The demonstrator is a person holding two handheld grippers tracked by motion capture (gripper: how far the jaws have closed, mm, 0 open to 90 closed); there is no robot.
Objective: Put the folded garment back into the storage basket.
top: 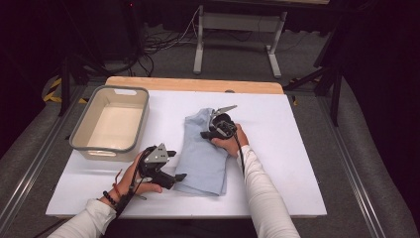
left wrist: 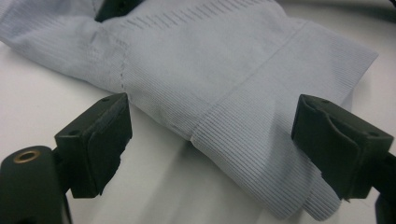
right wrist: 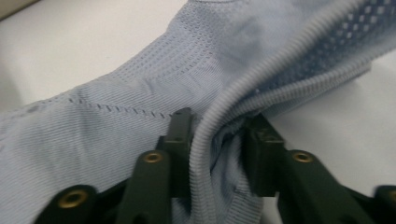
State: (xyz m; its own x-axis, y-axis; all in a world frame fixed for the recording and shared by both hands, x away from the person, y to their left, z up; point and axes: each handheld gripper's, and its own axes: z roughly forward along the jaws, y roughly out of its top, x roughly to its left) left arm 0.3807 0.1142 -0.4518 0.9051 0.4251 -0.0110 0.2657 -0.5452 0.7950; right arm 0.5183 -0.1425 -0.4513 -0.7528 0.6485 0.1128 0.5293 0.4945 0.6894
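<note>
A light blue ribbed garment [top: 203, 153] lies folded on the white table [top: 277, 148], running from the middle toward the front edge. My right gripper [top: 208, 130] is at the garment's far end, shut on a bunched ridge of its ribbed hem [right wrist: 205, 140], which rises between the two jaws [right wrist: 217, 135]. My left gripper [top: 176, 164] rests at the garment's near left corner. In the left gripper view its jaws stand wide open [left wrist: 210, 126] on either side of a folded corner of the cloth [left wrist: 224, 70], with no pad touching it.
A grey-rimmed, cream-coloured bin [top: 141, 119] stands empty at the table's left. A wooden strip [top: 193, 84] edges the far side of the table. Beyond it, cables and a metal frame [top: 237, 22] are on the floor.
</note>
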